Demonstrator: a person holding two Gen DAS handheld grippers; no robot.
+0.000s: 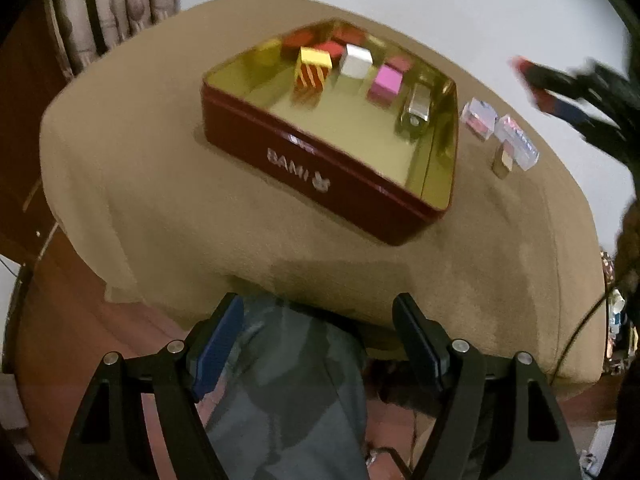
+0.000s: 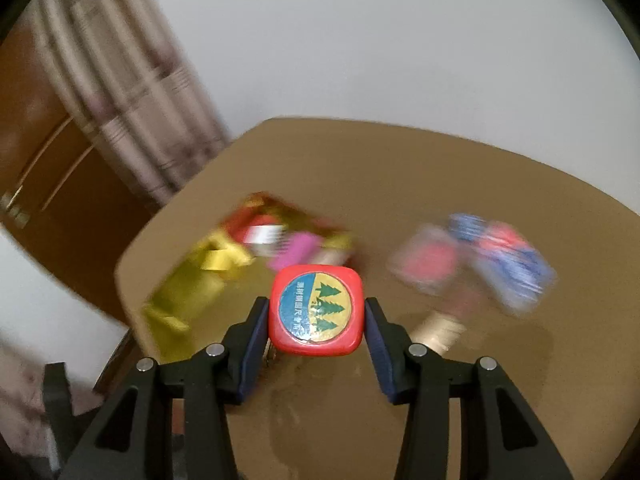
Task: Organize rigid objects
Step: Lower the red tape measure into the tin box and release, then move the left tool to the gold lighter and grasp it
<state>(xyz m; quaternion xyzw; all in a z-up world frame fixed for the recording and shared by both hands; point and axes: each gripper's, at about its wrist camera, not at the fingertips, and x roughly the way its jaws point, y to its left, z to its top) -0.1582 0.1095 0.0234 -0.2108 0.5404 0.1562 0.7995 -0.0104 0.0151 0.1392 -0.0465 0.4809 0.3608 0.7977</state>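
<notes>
A dark red tin (image 1: pixel 320 172) with a gold inside stands on the tan-covered table. In it are a red-and-yellow striped box (image 1: pixel 312 70), a white box (image 1: pixel 356 60), a pink box (image 1: pixel 385 85) and a silver object (image 1: pixel 418 108). My left gripper (image 1: pixel 320 340) is open and empty, at the table's near edge. My right gripper (image 2: pixel 316 316) is shut on a red tape measure (image 2: pixel 316 310) with a tree label, held above the table. The right gripper also shows blurred in the left wrist view (image 1: pixel 568 88). The tin shows blurred in the right wrist view (image 2: pixel 224 268).
Two clear cases (image 1: pixel 500 132) and a small gold object (image 1: pixel 503 160) lie on the table right of the tin; they appear blurred in the right wrist view (image 2: pixel 472 264). A curtain (image 1: pixel 116 4) and a wooden door (image 2: pixel 48 152) stand at the left.
</notes>
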